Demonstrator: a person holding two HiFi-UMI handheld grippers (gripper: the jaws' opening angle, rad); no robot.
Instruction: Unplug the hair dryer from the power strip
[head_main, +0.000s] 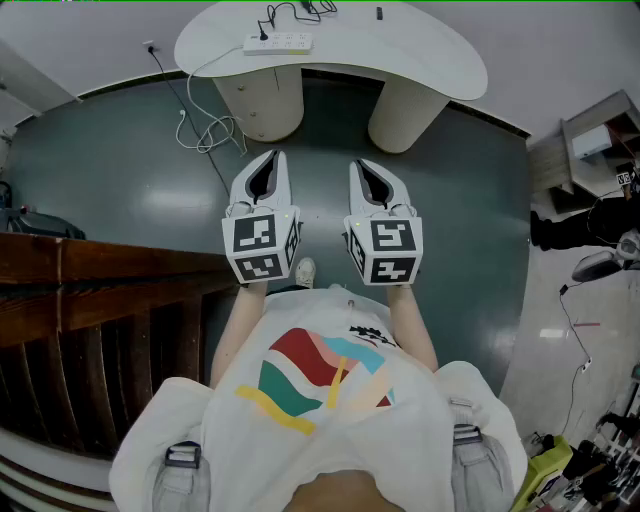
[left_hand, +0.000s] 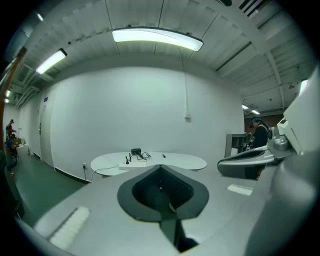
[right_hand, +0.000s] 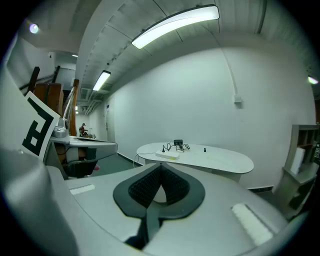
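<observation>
Table (head_main: 400, 60): straight ahead of both grippers, well apart, floor between.
Left gripper (head_main: 270, 165): jaws together, nothing between; judged the nearer arm, by a slight margin.
Right gripper (head_main: 365, 170): jaws together, empty; side by side with left.
Power strip (head_main: 278, 43): on table's left part, almost dead ahead of left gripper; long axis crosswise to jaws.
Hair dryer (right_hand: 178, 142): probably the dark lump just beyond strip; too small to confirm.
Plug (right_hand: 163, 148): upright at strip's left end.
Containers: none seen.

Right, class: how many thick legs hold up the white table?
2. One leg stands under the table's left half, below the power strip; the other leg under its right half. More could be hidden behind.
</observation>
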